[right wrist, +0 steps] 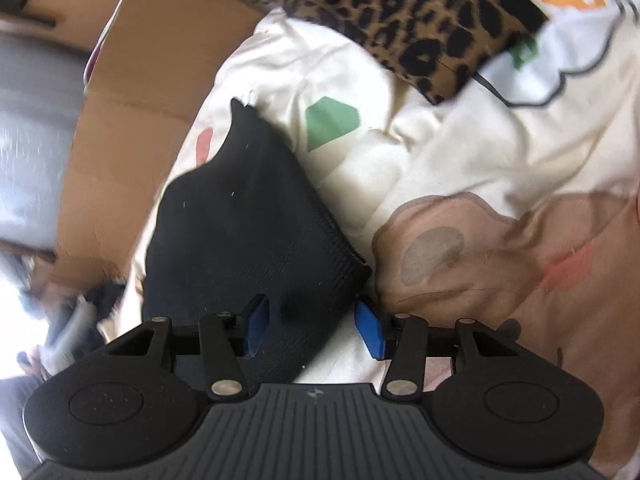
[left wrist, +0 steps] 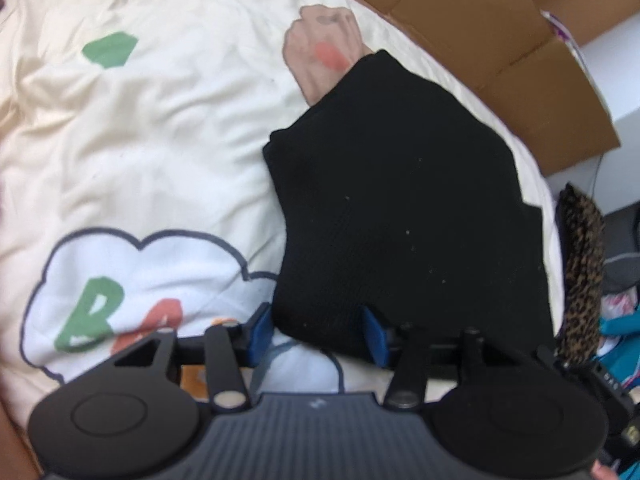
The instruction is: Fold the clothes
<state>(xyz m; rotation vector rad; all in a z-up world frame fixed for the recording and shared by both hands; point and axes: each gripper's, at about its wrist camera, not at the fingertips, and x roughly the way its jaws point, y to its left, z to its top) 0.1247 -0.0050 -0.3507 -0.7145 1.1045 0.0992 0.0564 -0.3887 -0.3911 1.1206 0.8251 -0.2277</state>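
Observation:
A black knit garment (left wrist: 400,208) lies folded on a cream printed bedspread (left wrist: 132,140). My left gripper (left wrist: 318,330) is open, its blue pads (left wrist: 260,330) on either side of the garment's near edge. In the right wrist view the same black garment (right wrist: 248,240) lies between my right gripper's (right wrist: 314,328) open blue pads (right wrist: 370,330). Neither gripper is pinching the cloth.
A leopard-print cloth lies at the bed's right edge (left wrist: 582,272) and at the top of the right wrist view (right wrist: 400,16). Brown cardboard boxes (left wrist: 500,40) stand along the bed's far side, also seen in the right wrist view (right wrist: 132,140). Clutter lies beyond the bed edge (left wrist: 624,320).

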